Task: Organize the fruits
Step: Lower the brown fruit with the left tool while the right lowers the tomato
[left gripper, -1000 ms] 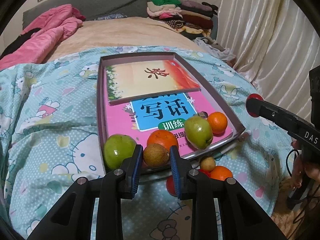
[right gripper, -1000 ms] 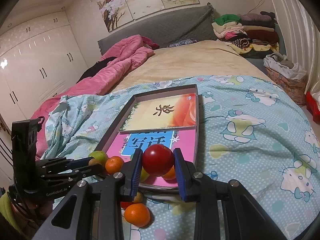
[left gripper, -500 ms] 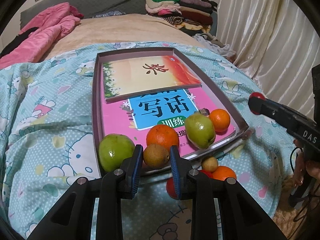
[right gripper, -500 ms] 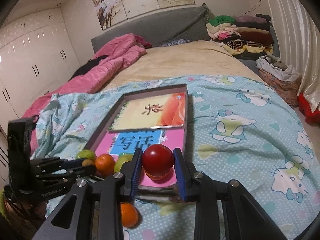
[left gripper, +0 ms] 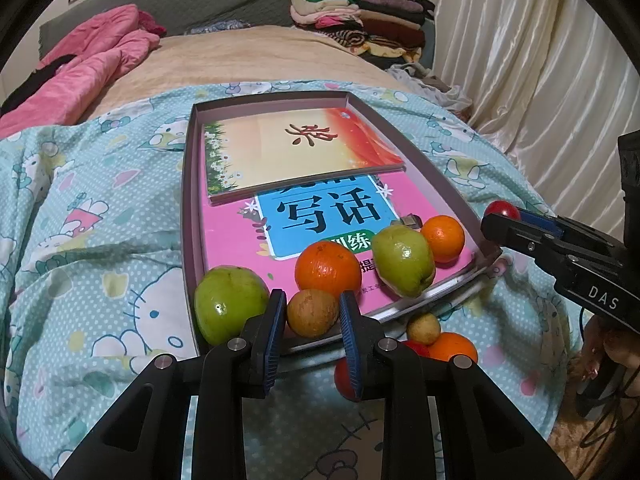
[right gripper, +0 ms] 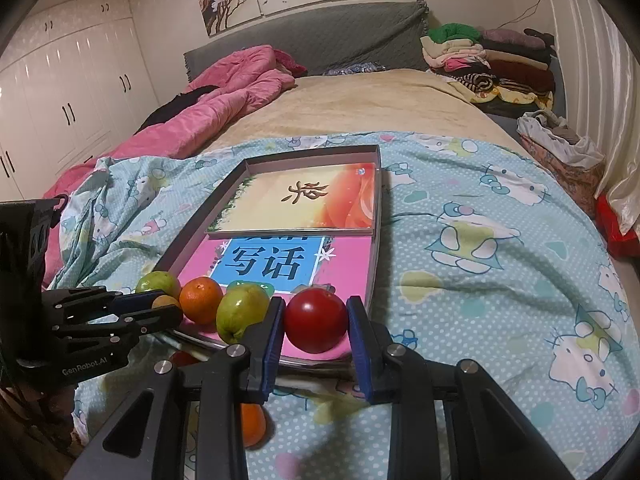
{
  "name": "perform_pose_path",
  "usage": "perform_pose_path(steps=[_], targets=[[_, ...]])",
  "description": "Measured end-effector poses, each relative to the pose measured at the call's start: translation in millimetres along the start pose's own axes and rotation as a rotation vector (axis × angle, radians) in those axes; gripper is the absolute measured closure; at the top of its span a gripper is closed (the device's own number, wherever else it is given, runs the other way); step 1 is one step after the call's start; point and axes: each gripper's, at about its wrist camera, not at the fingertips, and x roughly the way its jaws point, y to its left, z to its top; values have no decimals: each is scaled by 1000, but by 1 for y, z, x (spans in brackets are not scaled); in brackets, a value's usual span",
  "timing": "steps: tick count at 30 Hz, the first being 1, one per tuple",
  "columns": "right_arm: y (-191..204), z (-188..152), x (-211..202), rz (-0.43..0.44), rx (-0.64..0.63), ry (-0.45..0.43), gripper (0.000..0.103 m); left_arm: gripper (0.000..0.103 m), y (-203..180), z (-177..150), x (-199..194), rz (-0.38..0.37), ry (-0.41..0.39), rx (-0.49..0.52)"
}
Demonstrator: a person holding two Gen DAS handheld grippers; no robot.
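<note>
My left gripper (left gripper: 313, 312) is shut on a small brown round fruit (left gripper: 312, 313), held just above the near edge of the shallow box tray (left gripper: 188, 216). My right gripper (right gripper: 316, 322) is shut on a red tomato-like fruit (right gripper: 316, 320) over the tray's near right corner (right gripper: 374, 264). On the pink book in the tray lie a green fruit (left gripper: 230, 308), a large orange (left gripper: 328, 268), a second green fruit (left gripper: 404, 258) and a small orange (left gripper: 443, 238). The right gripper shows at the right of the left wrist view (left gripper: 502, 216); the left gripper shows in the right wrist view (right gripper: 166, 306).
Loose fruit lies on the blue cartoon quilt (left gripper: 80, 240) in front of the tray: a small tan fruit (left gripper: 424, 328), an orange (left gripper: 454, 348) and a red one (left gripper: 344, 376). A pink duvet (right gripper: 224, 92), folded clothes (right gripper: 488, 60) and a curtain (left gripper: 540, 60) border the bed.
Both grippers keep their fruits. The right gripper has edged toward the tray, so the tomato now hangs over the tray's corner. The left gripper has hardly shifted.
</note>
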Motion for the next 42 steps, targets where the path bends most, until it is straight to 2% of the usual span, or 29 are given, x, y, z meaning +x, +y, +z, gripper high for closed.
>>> perform_pose_path(steps=[19,42], targets=[[12,-6,10,-18,-65,30,71,75,-2,0,4,10,-6,16],[9,-10,21,-46,-63,40,71,75,-4,0,4,13,-7,21]])
